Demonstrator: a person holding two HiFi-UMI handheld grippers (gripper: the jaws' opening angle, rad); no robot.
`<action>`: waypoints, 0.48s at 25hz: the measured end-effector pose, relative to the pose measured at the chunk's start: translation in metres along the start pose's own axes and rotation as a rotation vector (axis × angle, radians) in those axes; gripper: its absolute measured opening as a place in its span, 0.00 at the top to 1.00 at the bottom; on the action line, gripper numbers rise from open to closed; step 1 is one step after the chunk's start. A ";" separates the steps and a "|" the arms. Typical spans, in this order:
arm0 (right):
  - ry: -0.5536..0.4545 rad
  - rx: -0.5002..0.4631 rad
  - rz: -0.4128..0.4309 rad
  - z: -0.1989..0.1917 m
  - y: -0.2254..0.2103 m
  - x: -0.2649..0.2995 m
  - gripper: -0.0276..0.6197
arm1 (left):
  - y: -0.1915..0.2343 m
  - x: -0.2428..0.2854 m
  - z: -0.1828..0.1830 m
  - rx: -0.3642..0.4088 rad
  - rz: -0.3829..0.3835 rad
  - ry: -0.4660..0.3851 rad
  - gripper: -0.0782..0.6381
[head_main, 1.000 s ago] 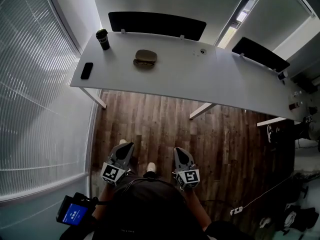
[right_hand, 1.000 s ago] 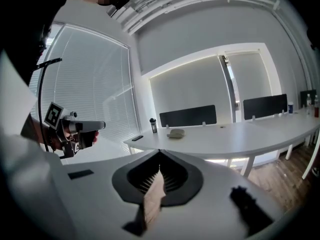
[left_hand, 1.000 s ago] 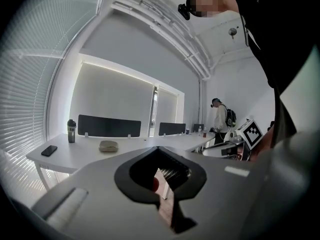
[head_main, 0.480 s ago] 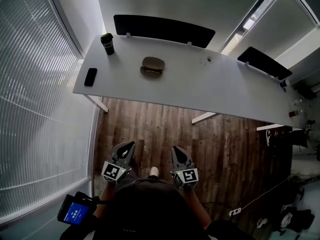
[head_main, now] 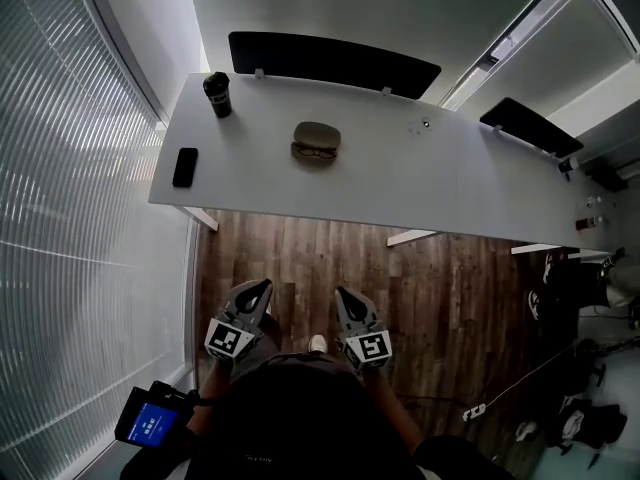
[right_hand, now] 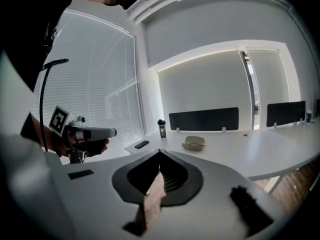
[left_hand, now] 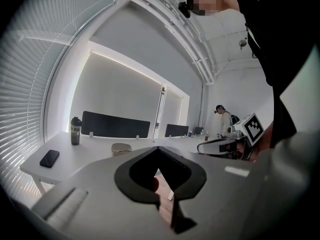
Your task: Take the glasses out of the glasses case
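Well ahead on the surface (head_main: 420, 183), the case (head_main: 317, 141) lies with its long axis crosswise, far from your left gripper (head_main: 258, 287) and right gripper (head_main: 343, 294), slightly nearer the right. Both have their jaws closed together, holding nothing.

I am in an office: long white desks (head_main: 420, 178) stand in a row, each backed by a black divider screen (head_main: 330, 63). Slatted blinds (head_main: 70, 218) cover the window wall, and a phone (head_main: 185, 166) and travel mug (head_main: 217, 95) sit on the nearest desk.
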State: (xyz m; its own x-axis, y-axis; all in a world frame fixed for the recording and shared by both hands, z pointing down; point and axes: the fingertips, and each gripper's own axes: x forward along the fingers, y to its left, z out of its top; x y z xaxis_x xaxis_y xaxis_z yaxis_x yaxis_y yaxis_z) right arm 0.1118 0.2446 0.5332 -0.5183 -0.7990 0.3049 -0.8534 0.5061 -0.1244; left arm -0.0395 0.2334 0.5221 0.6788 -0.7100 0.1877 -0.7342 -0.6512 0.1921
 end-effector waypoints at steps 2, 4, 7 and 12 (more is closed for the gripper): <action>0.011 -0.001 -0.005 0.005 0.013 0.031 0.95 | 0.032 -0.001 0.004 -0.010 -0.016 0.006 0.88; 0.031 -0.009 -0.012 0.009 0.024 0.053 0.95 | 0.056 -0.003 0.006 -0.017 -0.026 0.004 0.88; 0.032 -0.028 0.014 0.015 0.042 0.078 0.95 | 0.081 -0.011 0.010 -0.034 -0.017 -0.009 0.88; 0.032 -0.041 0.063 0.026 0.076 0.122 0.95 | 0.125 -0.027 0.010 -0.046 0.007 -0.020 0.88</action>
State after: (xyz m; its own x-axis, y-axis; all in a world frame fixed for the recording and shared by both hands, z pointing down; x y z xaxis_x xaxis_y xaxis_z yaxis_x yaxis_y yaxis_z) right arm -0.0180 0.1770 0.5370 -0.5685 -0.7547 0.3275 -0.8159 0.5684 -0.1062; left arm -0.1502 0.1682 0.5312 0.6729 -0.7200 0.1695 -0.7371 -0.6336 0.2349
